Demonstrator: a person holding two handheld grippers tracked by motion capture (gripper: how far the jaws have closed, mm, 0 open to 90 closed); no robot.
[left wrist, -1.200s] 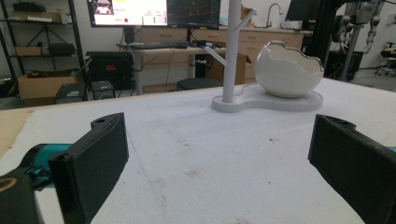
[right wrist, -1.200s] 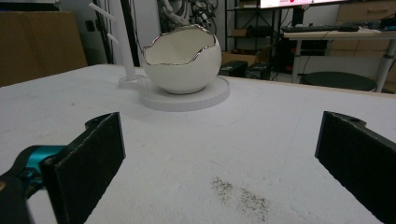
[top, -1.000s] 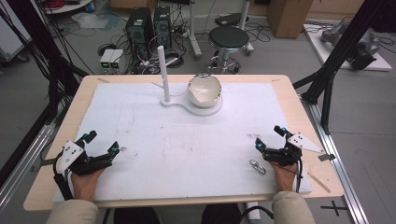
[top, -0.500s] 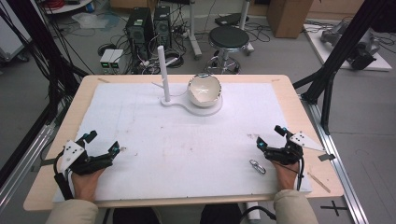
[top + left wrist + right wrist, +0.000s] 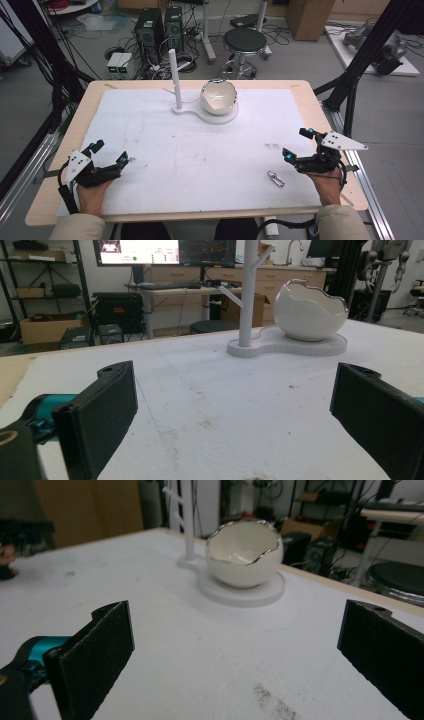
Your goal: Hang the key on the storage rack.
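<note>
Counter (image 5: 150, 107) layout unchanged; right gripper (image 5: 299, 145) shifted slightly right.
Both grippers wide, left gripper (image 5: 108, 153) holding nothing; clip (image 5: 274, 178) beside right.

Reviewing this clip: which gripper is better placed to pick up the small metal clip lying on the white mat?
Right, most likely. The metal clip lies just beside the right gripper, whose jaws stand open. The left gripper, also open, sits across the mat.

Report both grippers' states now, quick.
Left gripper: open, jaws wide apart, holding nothing.
Right gripper: open, jaws wide apart, holding nothing; the small metal clip lies on the table beside it, untouched.
</note>
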